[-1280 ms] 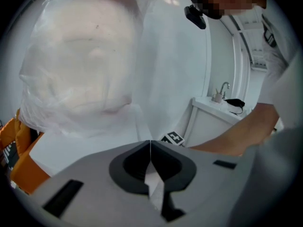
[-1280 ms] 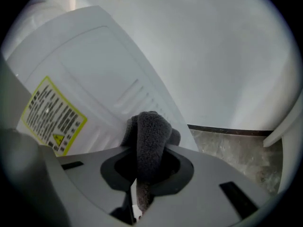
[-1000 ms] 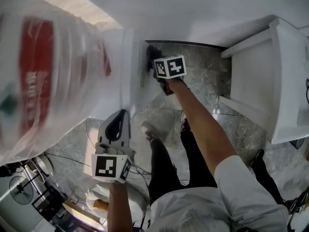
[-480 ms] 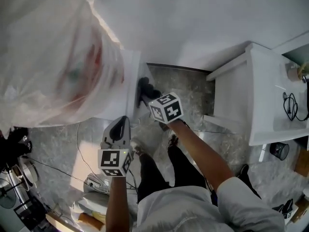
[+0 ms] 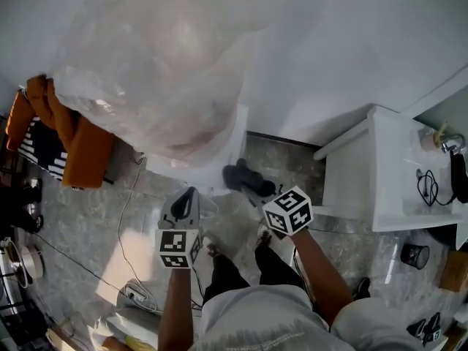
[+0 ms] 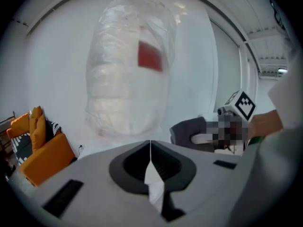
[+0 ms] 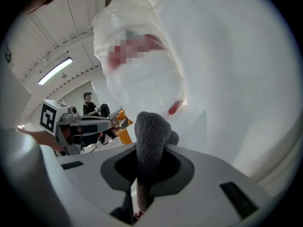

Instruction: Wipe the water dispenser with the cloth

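The water dispenser [image 5: 216,151] is white and carries a big bottle [image 5: 168,72] wrapped in clear plastic. That bottle also fills the left gripper view [image 6: 130,79] and the right gripper view [image 7: 142,65]. My right gripper [image 5: 256,189] is shut on a dark grey cloth [image 5: 243,176], which lies close to the dispenser's lower right side. The cloth [image 7: 151,138] sticks up from between the jaws. My left gripper [image 5: 188,196] sits just below the dispenser, shut on a thin white scrap [image 6: 154,186].
An orange seat [image 5: 73,141] stands left of the dispenser. A white cabinet [image 5: 387,167] is at the right, with cables [image 5: 124,218] trailing over the marble floor. A person [image 7: 90,105] stands far off in the right gripper view.
The head view has swung upward, showing more of the bottle. My right gripper with the cloth has come down and away from the dispenser's side. The left gripper stays below the dispenser.
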{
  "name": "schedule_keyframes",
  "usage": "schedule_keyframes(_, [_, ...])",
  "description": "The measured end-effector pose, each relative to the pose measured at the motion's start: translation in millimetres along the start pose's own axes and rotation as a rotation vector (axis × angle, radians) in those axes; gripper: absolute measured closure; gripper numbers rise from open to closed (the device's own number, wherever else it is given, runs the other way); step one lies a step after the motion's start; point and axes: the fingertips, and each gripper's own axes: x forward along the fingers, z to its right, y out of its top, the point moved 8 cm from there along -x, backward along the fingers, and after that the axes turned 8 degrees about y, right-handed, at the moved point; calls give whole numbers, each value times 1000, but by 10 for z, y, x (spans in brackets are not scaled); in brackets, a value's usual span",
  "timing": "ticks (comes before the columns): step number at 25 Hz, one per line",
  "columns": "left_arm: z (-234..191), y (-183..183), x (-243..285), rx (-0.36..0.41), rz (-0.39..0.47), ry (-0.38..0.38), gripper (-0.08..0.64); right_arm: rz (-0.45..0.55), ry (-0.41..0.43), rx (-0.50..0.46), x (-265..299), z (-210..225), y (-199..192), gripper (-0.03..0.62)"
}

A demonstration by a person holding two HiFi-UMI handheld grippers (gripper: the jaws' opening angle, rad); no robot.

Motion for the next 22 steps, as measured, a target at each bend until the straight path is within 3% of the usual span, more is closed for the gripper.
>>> schedule_keyframes(5, [-371,245,-255,-18,66,39,541,50,-126,-160,-213,-418,516,537])
schedule_keyframes(11, [-737,817,-560,30,207,69,541,116,-178,-374,-366,-881,1200,537])
schedule_keyframes(19, [-914,1436,-953,82,376,54,541,221,-299,-484,-831,-1103,1779,537])
schedule_keyframes(22, [-888,1588,-1029,162,406,61,541,255,-316,-485,-894,-1147,1886,537])
